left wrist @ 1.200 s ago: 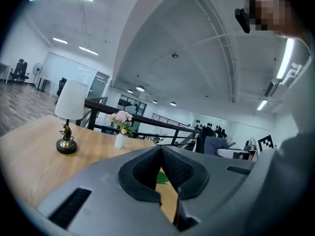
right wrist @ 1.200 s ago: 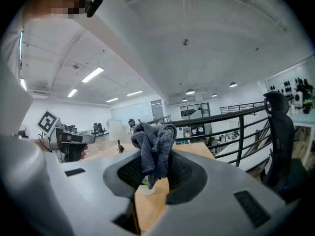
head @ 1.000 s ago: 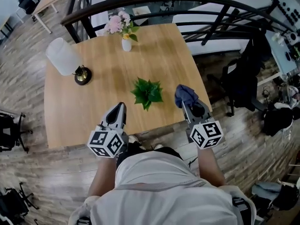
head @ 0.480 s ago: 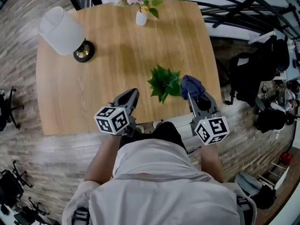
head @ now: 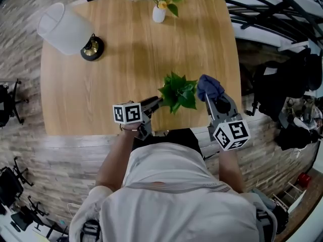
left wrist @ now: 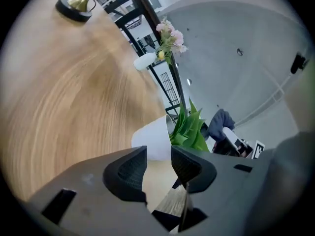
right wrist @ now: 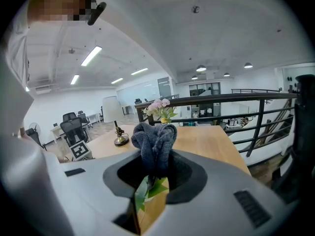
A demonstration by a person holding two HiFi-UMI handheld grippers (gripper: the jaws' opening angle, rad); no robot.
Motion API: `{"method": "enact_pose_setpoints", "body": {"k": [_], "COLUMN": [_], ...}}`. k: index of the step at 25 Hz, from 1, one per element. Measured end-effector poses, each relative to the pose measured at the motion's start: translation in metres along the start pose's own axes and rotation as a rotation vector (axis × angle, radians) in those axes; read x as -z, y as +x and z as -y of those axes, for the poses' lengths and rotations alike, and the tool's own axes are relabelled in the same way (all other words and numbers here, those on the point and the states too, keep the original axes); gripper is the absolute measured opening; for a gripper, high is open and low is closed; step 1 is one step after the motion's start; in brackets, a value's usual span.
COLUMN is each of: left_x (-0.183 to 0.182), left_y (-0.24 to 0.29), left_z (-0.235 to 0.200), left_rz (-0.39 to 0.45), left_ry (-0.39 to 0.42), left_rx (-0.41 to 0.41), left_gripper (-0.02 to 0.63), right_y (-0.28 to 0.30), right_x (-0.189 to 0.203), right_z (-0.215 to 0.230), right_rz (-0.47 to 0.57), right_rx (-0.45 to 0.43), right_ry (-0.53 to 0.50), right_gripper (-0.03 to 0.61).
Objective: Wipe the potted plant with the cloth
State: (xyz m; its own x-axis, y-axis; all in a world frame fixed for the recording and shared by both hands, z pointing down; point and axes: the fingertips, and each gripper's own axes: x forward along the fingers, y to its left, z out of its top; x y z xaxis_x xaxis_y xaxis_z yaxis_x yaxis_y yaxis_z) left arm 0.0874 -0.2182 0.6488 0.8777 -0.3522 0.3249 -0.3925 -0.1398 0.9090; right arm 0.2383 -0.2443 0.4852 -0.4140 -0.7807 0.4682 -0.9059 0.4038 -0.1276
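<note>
cloth (head: 210, 86) pinched in right claw (head: 208, 96), just beside potted plant (head: 177, 91)

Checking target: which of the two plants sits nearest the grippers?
The green leafy potted plant, at the near edge; the pink-flower vase stands at the far edge.

One tabletop (head: 126, 59) carried three things: one potted plant (head: 177, 91), one lamp (head: 65, 29) with a white shade and one white vase (head: 159, 13) of pink flowers. There was one dark blue cloth (head: 210, 87), and one black railing (right wrist: 236, 98) beyond.
</note>
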Motion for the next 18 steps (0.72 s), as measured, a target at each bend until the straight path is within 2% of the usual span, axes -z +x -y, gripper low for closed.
{"method": "enact_pose_setpoints", "body": {"k": [6, 13, 18], "left_x": [-0.019, -0.018, -0.014], "left_y": [0.007, 0.021, 0.027], "left_z": [0.015, 0.008, 0.003], "left_rz": [0.059, 0.041, 0.043], "left_ry": [-0.043, -0.069, -0.157], "left_rx": [0.048, 0.044, 0.055], "left_gripper": [0.138, 0.138, 0.141], "right_y": [0.011, 0.026, 0.042], "right_x": [0.006, 0.008, -0.004], "right_z": [0.006, 0.000, -0.012], "right_rz": [-0.031, -0.055, -0.061], "right_rx": [-0.035, -0.083, -0.165], "right_ry": [0.012, 0.006, -0.028], "right_gripper": [0.146, 0.146, 0.146]}}
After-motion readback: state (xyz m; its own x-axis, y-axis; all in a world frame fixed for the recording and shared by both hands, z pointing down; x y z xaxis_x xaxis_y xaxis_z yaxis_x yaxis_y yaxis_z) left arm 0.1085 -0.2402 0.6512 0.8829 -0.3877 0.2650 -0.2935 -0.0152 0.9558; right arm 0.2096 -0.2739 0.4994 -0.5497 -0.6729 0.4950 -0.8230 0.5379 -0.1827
